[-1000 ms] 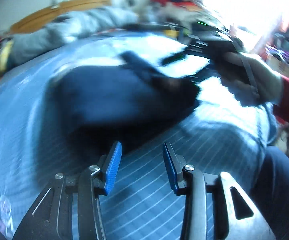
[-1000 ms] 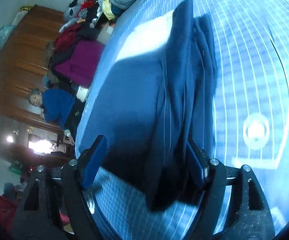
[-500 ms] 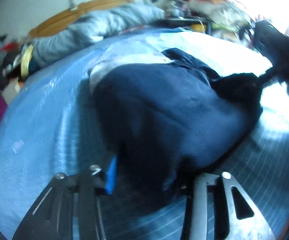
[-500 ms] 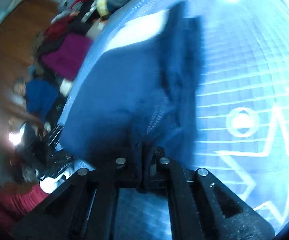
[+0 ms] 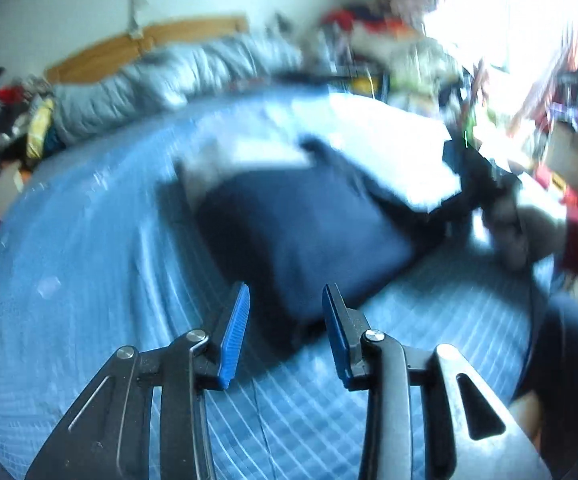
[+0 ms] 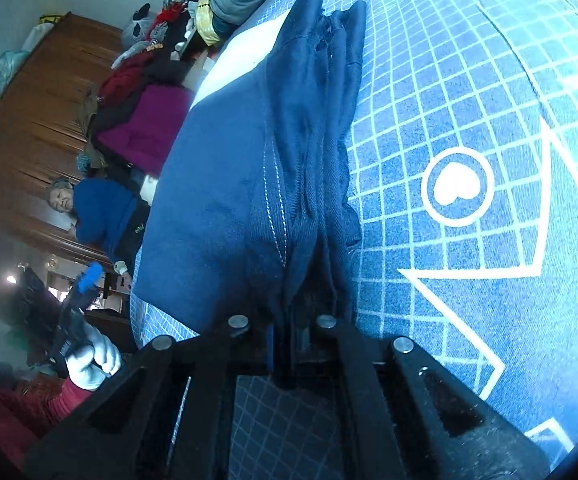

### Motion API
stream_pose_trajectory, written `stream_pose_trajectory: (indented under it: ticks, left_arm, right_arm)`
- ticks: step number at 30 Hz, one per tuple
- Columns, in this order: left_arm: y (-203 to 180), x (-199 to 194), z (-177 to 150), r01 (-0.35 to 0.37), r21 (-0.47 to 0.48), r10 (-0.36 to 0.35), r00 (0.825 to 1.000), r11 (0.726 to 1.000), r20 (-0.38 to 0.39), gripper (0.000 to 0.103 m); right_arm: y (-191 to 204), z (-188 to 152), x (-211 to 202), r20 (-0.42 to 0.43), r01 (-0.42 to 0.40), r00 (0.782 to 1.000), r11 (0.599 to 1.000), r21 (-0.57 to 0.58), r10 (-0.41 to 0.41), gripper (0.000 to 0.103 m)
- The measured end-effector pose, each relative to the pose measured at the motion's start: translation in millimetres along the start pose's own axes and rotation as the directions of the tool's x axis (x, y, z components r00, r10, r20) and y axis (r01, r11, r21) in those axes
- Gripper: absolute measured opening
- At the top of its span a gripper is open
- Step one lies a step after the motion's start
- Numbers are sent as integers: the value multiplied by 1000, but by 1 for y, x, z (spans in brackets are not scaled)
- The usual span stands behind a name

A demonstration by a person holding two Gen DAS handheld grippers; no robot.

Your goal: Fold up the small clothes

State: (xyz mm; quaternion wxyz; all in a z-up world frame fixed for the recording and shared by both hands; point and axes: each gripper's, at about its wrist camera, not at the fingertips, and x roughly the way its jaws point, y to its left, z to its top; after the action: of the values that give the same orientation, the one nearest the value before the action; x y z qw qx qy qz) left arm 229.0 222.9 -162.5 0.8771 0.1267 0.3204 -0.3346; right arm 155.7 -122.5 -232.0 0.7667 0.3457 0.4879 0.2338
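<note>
A small navy garment point(image 5: 301, 232) lies on the blue grid-patterned bedspread point(image 5: 89, 272), partly over a white cloth point(image 5: 249, 152). My left gripper point(image 5: 285, 334) is open just short of the garment's near corner, with nothing between its blue pads. My right gripper point(image 6: 289, 344) is shut on the garment's point(image 6: 229, 184) bunched, stitched edge, and folds of cloth rise from its jaws. In the left wrist view the right gripper point(image 5: 485, 184) shows at the garment's far right end, held by a gloved hand point(image 5: 521, 228). In the right wrist view the left gripper point(image 6: 77, 304) sits at lower left.
A grey padded duvet point(image 5: 169, 80) lies along the head of the bed by a wooden headboard. Piles of clothes, some purple point(image 6: 145, 128), and a wooden wardrobe point(image 6: 29, 128) stand beside the bed. A person in a blue top point(image 6: 105, 208) stands there. The bedspread point(image 6: 469, 80) stretches right.
The right gripper closed on the garment's edge and stays shut on it. The left gripper, over the near corner half a second ago, has drawn back and now stands open off the cloth.
</note>
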Motion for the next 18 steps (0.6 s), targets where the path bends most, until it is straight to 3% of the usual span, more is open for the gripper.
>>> stream_pose_trajectory:
  ticks: [2,4,6,7,8,9,10,12,14,16,18]
  left_arm:
    - [6,13,19,-8,-9,8,999,1000,40,41]
    - [5,45,30,-7,16,6,999,1000,32,40]
    - [0,104,24,-36,98,46,994,995,-103,42]
    - [-2,134,11,-67,170,97,979,983,-177,51]
    - [0,145,0,-73,192,104,982,979,-160,57]
    - [9,144,3,-63,133,84,984,989,-156,62]
    - [15,141,10,-41,93,57,982,995,-178,61]
    - [22,118,28,-19,40,24,993,999,-119,52]
    - [24,99,44,-18,34,20,999,999,-37,50]
    - [27,100,64,-8,38,8,1000,999,14,50]
    - [31,124,74,-31,70,30,1000,997,8,50]
  right_arm:
    - [-3,-1,-1,2,-9,1000,1000,2,9,1]
    - [-4,-1,-1,2,-12,1000,1000,1,12,1]
    - [-10,-2,-5,-1,-19,1000,1000,3,19,1]
    - [-11,-3,-5,-2,-25,1000,1000,5,25,1]
    - [-11,-2,-6,-2,-27,1000,1000,5,27,1]
    - [-13,-2,-7,1,-31,1000,1000,4,31,1]
    - [-13,-2,-7,3,-33,999,999,2,33,1]
    - [-17,-3,-9,7,-42,999,999,1,42,1]
    - [-17,-4,-9,9,-47,999,999,2,47,1]
    - [-19,-5,-12,10,-48,999,999,0,48,1]
    - [-17,-6,-12,12,-45,999,999,-3,45,1]
